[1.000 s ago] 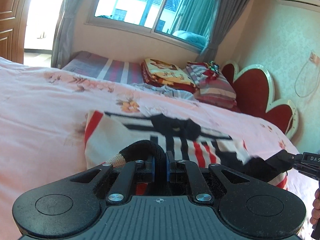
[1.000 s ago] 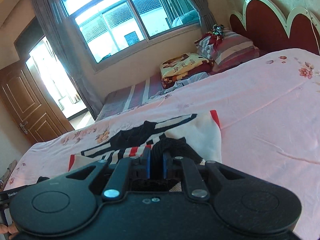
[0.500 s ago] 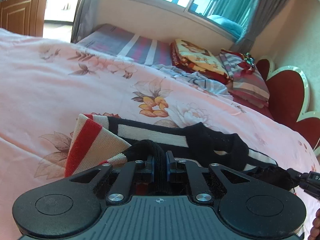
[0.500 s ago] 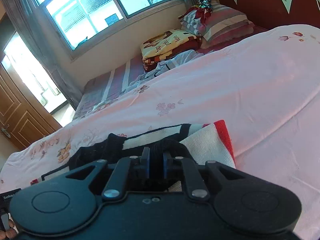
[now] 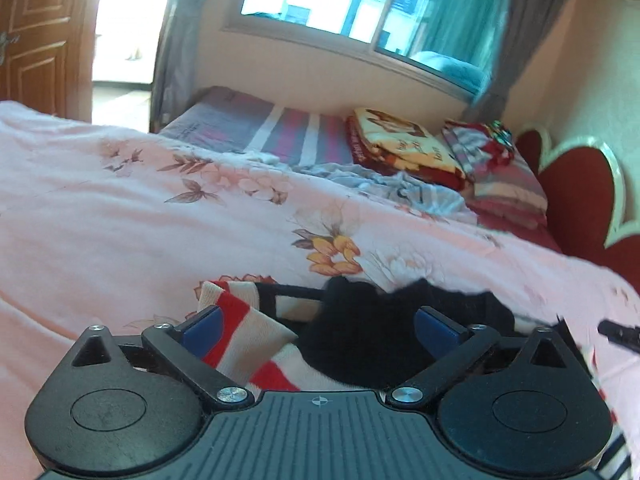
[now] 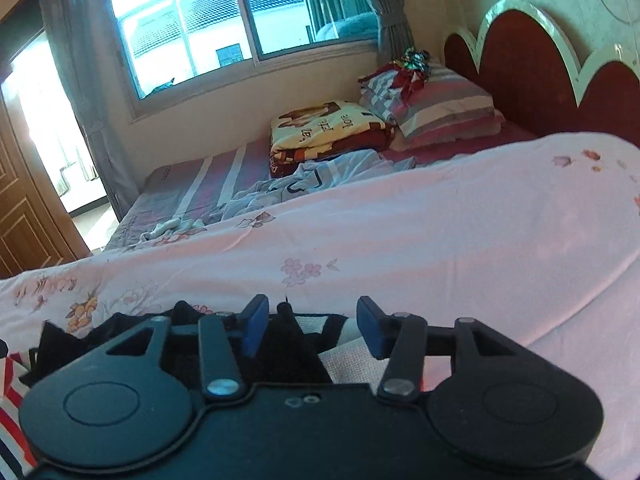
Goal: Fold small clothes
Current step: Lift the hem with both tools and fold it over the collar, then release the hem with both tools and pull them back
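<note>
The small striped garment (image 5: 256, 332), cream with red and black bands, is lying bunched on the pink floral bedspread (image 5: 120, 216) at the bottom centre of the left wrist view. Its black part is filling the space between my left gripper (image 5: 318, 324) fingers.

I am watching the left jaws opening, now spread wide; the blue pads (image 5: 200, 326) are standing off the cloth, so nothing is gripped there.

In the right wrist view the same garment (image 6: 348, 356) is sitting low and centre, with a black fold poking up between the pads. My right gripper (image 6: 312, 326) jaws are also opening, about half spread, and the cloth is lying loose between them, released.

Further out: a crumpled pale blue cloth (image 6: 320, 178) is lying at mid frame, a folded blanket (image 6: 328, 130) and striped pillows (image 6: 436, 104) are sitting above it, the red scalloped headboard (image 6: 532, 80) is filling the upper right, and the window (image 6: 224, 20) the upper left.
</note>
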Available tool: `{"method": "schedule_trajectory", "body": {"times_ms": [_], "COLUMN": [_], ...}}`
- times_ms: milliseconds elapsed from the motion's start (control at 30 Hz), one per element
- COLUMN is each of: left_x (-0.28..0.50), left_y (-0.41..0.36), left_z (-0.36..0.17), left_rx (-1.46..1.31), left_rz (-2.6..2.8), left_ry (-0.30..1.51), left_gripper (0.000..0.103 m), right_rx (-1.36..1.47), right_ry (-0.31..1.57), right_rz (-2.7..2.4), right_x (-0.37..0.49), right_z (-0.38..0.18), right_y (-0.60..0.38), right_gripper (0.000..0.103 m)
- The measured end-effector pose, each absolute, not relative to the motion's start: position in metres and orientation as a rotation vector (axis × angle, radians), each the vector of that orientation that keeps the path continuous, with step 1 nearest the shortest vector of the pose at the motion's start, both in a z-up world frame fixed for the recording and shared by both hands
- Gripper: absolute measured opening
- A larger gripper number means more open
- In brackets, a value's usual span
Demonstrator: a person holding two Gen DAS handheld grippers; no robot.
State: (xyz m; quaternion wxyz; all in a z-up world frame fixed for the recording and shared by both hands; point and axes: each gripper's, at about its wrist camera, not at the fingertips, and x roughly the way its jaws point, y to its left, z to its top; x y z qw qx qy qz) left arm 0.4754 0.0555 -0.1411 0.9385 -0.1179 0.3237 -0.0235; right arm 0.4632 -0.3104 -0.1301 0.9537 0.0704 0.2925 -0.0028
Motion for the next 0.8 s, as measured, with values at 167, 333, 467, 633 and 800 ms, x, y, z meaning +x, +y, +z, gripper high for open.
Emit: {"method": "schedule_trajectory", "body": {"times_ms": [167, 333, 467, 633, 800], "left_x": [0.468, 0.463, 0.433, 0.407, 0.379], "left_y": [0.017, 0.017, 0.028, 0.036, 0.024], "left_z": [-0.152, -0.176, -0.183, -0.175, -0.163], "left_rx": [-0.075, -0.045, -0.016, -0.036, 0.041], "left_rz": [-0.175, -0.118, -0.085, -0.061, -0.081], "left_ry": [0.691, 0.704, 0.676, 0.682, 0.621], "left_gripper": [0.074, 0.067, 0.066, 0.065, 0.066], "right_rx": [-0.013, -0.091, -0.107, -0.079, -0.085], "right_ry": [0.673, 0.722, 0.692, 0.677, 0.65], "right_rz": [0.073, 0.033, 0.005, 0.013, 0.132], "right_x": [0.464, 0.475, 0.468, 0.449, 0.413], "right_z": [-0.149, -0.172, -0.175, -0.161, -0.15], "right_y": [-0.271, -0.262, -0.273, -0.265, -0.234], "right_gripper": [0.035, 0.036, 0.038, 0.038, 0.039]}}
